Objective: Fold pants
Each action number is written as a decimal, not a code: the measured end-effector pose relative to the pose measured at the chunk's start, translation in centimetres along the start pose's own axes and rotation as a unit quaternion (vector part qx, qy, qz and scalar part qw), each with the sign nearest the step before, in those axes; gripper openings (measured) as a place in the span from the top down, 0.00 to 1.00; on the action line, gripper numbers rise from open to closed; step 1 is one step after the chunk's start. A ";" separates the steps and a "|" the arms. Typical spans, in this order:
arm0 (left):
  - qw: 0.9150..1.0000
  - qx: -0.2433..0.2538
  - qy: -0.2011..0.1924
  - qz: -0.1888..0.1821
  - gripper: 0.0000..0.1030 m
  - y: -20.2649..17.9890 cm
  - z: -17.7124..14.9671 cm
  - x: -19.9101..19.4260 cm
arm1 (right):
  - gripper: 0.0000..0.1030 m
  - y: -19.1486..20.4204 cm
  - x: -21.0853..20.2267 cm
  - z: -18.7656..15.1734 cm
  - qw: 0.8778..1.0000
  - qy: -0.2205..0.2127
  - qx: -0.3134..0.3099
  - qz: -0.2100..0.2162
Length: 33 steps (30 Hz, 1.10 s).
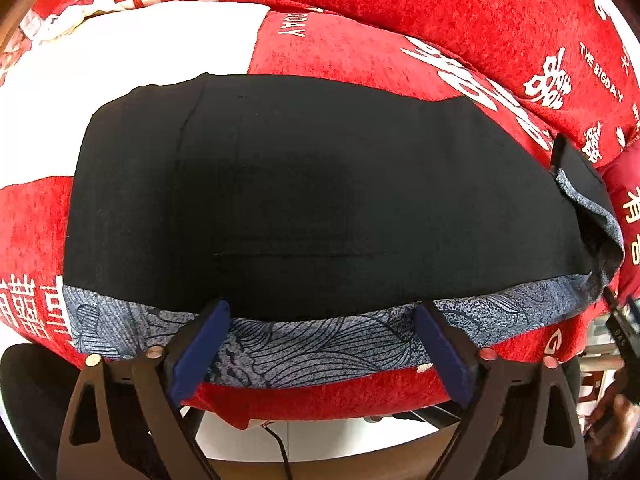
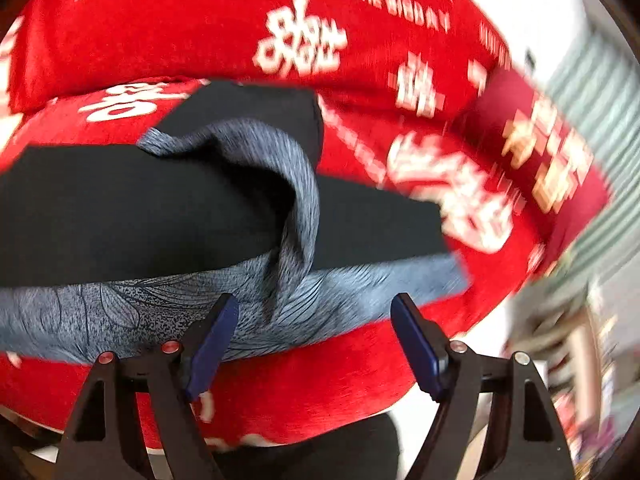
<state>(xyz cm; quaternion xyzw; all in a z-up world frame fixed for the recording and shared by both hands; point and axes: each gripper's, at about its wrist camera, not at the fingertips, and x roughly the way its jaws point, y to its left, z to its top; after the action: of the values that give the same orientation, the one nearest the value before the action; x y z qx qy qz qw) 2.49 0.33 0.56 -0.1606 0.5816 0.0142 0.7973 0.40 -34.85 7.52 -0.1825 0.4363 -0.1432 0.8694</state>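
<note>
Black pants (image 1: pixel 304 192) flat, right view: raised blue fold (image 2: pixel 296 184)

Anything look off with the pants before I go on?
Yes. At the right end of the pants, a flap of the blue patterned lining is curled up over the black cloth instead of lying flat. Both grippers are open, holding nothing.

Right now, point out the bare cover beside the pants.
Bare red printed cover lies beyond the black pants, toward the red cushion. A narrow red strip runs between the blue-grey patterned lining and the near edge. The middle is covered by fabric; both grippers hang open there.
</note>
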 end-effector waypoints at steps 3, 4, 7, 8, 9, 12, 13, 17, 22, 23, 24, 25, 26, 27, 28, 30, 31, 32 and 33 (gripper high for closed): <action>1.000 0.006 0.002 0.010 0.07 -0.4 0.0 0.2 | 0.20 2.2 0.2 2.1 0.996 -0.030 -0.065 -0.051; 1.000 0.005 0.002 0.011 0.07 -0.4 0.0 0.2 | 0.19 3.3 0.7 3.3 0.991 -0.044 -0.102 -0.078; 1.000 0.001 0.003 0.007 0.07 -0.2 0.1 0.2 | 0.18 7.3 3.0 5.9 0.966 -0.047 -0.210 -0.146; 1.000 0.001 0.003 0.006 0.07 -0.2 0.1 0.2 | 0.18 8.6 4.5 6.6 0.954 -0.044 -0.241 -0.172; 1.000 0.001 0.003 0.006 0.07 -0.2 0.1 0.2 | 0.18 9.6 5.8 7.2 0.944 -0.041 -0.265 -0.193; 1.000 0.003 0.002 0.006 0.07 -0.2 0.1 0.1 | 0.26 10.7 9.6 8.5 0.930 -0.016 -0.297 -0.214; 1.000 0.004 0.002 0.005 0.07 -0.2 0.1 0.1 | 0.57 9.9 10.1 9.1 0.946 0.004 -0.277 -0.171; 1.000 0.003 0.005 0.006 0.07 -0.2 0.1 0.0 | 0.88 2.5 8.6 10.4 0.990 0.014 -0.111 -0.086; 0.999 0.031 0.010 -0.013 0.07 -4.5 1.9 -0.8 | 0.89 -11.1 9.0 7.0 0.988 0.045 0.143 0.046; 0.999 0.041 0.012 -0.014 0.07 -5.8 2.4 -0.7 | 0.89 -12.5 9.3 5.9 0.982 0.043 0.171 0.072; 0.998 0.063 0.014 -0.011 0.07 -8.1 3.1 -0.4 | 0.89 -13.5 9.5 4.9 0.978 0.042 0.187 0.087; 0.997 0.081 0.016 0.004 0.07 -10.0 3.6 0.1 | 0.89 -13.9 9.8 4.0 0.976 0.040 0.192 0.093; 0.994 0.105 0.015 0.029 0.07 -12.2 4.1 0.8 | 0.89 -13.8 9.6 3.3 0.976 0.037 0.193 0.089; 0.989 0.137 0.010 0.057 0.07 -14.7 4.4 1.6 | 0.89 -13.7 9.4 2.8 0.977 0.034 0.195 0.080; 0.983 0.163 0.005 0.079 0.07 -16.3 4.5 2.4 | 0.89 -13.9 9.6 2.7 0.974 0.031 0.208 0.083; 0.967 0.210 0.003 0.141 0.07 -18.5 4.3 4.5 | 0.89 -14.7 10.0 2.2 0.962 0.032 0.250 0.105; 0.962 0.219 0.008 0.165 0.03 -18.5 4.1 5.4 | 0.89 -15.2 10.5 2.0 0.956 0.036 0.268 0.115; 0.964 0.213 0.004 0.159 0.00 -17.9 4.0 5.4 | 0.89 -15.2 10.7 1.8 0.954 0.041 0.273 0.118; 0.968 0.198 0.004 0.153 0.00 -16.7 4.0 5.2 | 0.89 -15.2 10.9 1.6 0.953 0.044 0.274 0.120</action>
<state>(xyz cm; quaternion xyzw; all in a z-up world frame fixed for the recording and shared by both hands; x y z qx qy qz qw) 11.37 -15.28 0.86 0.0913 0.5939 0.0194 0.7991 6.66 -52.61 7.42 0.1230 0.4366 -0.1603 0.8767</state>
